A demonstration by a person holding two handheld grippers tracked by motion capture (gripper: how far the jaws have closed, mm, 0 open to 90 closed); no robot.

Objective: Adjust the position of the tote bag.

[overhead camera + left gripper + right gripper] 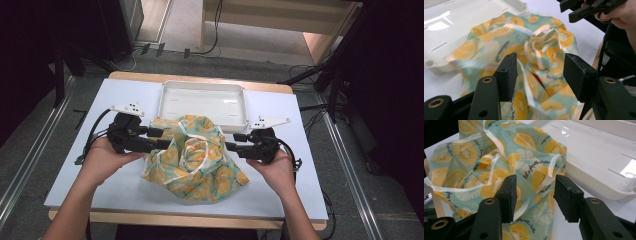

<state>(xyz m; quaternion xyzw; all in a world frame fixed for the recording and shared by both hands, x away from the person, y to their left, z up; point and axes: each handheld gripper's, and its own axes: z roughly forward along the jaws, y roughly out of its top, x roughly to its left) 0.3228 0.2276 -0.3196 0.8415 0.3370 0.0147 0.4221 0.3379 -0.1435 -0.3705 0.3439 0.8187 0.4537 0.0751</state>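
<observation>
The likeliest slip here is a grab that catches a single loose fold of the fruit-print cloth (pixel 194 157) instead of a true edge or the pale trim, so that the bundle drags or unravels unevenly when the hands pull apart. A second risk, judging by how the heap lies, is that its far side rests against the rim of the white tray (pixel 202 102); a pull from either side could snag there or nudge the tray across the table (pixel 125 187)

The left gripper (pixel 539 72) has its jaws standing fairly wide, and no pad presses on anything. The cloth fills the gap between them: a ridge of pale trim runs up between the pads, nearer the left-hand one, with crumpled folds just beyond the tips. The picture is blurred on the left, so whether the fabric brushes that pad is hard to tell

The right gripper (pixel 534 195) is likewise parted, jaws wide and gripping nothing. The cloth stands up directly ahead of the tips, a printed fold sitting in the gap and seemingly grazing the left-hand pad, while the tray lies off beyond the right-hand jaw
</observation>
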